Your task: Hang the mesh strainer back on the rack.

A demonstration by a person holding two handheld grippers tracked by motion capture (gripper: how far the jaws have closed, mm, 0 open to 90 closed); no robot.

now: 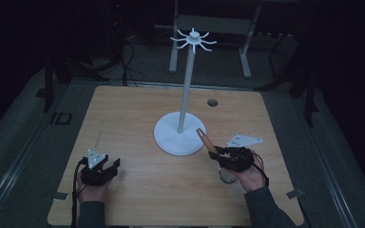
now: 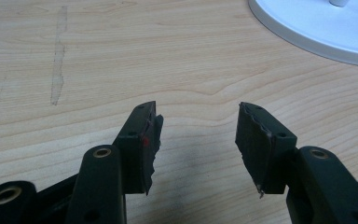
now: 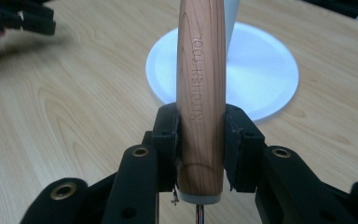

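Observation:
A white stand rises from a round base [image 1: 171, 140] at the table's middle, with a thin pole [image 1: 186, 85] and a ring of hooks [image 1: 193, 39] on top. My right gripper [image 1: 215, 153] sits just right of the base, shut on a wooden tool handle [image 1: 203, 138] that points up and left toward the pole. In the right gripper view, the handle [image 3: 200, 70], stamped "KITCHEN TOOL", stands between the jaws of the right gripper [image 3: 200, 135], with the white base [image 3: 261, 74] behind. My left gripper [image 1: 114, 166] rests open near the front left; the left gripper [image 2: 198, 135] holds nothing.
A small round hole [image 1: 212, 102] sits in the wooden tabletop [image 1: 133, 118] behind the stand. Tape marks lie near the front corners [image 1: 61, 195]. Grey frame legs [image 1: 173, 52] stand on the dark floor beyond the table's far edge.

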